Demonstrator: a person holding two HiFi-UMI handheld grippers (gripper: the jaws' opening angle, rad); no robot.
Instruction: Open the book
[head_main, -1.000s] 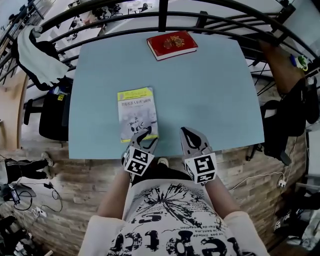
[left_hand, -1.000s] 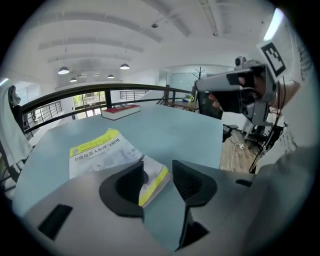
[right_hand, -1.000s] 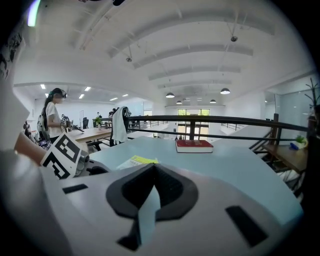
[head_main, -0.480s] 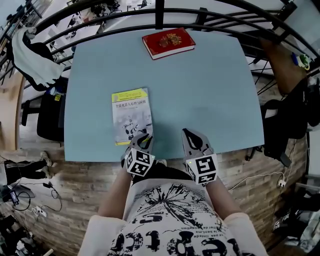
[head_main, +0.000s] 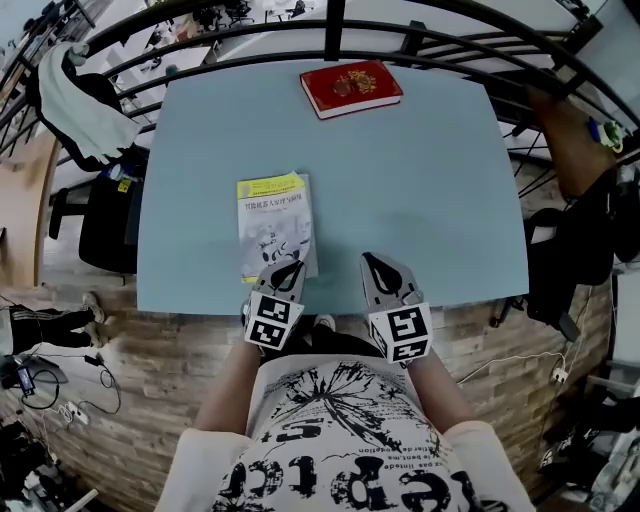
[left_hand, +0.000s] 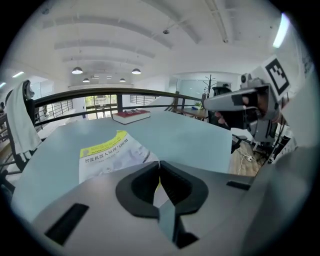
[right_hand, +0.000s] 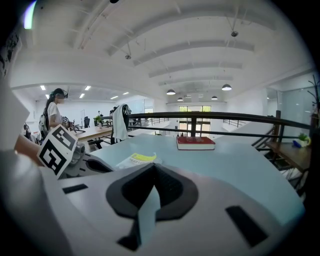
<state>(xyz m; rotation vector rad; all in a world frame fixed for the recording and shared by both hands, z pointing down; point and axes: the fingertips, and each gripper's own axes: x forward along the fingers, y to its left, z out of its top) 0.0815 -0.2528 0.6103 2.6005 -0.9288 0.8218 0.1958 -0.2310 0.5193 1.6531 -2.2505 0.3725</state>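
Observation:
A thin book (head_main: 272, 215) with a yellow-and-white cover lies on the light blue table (head_main: 420, 190), near its front edge. My left gripper (head_main: 285, 266) is at the book's near right corner. Its jaws have just been closing and now pinch the cover's edge, a thin yellowish sliver between the pads in the left gripper view (left_hand: 159, 164). The cover's right side stands slightly off the pages. The book (left_hand: 107, 152) stretches away ahead of the jaws. My right gripper (head_main: 372, 262) hovers to the right, shut and empty, its tips meeting (right_hand: 154, 166).
A red hardcover book (head_main: 350, 87) lies at the table's far edge, also visible from the right gripper (right_hand: 195, 142). A dark railing (head_main: 330, 25) runs behind the table. A chair with a white garment (head_main: 85, 110) stands at the left. The table's front edge is just below both grippers.
The left gripper's jaws, open over the book's near edge a second ago, have shut on the cover's corner and lifted it slightly. The right gripper has stayed put.

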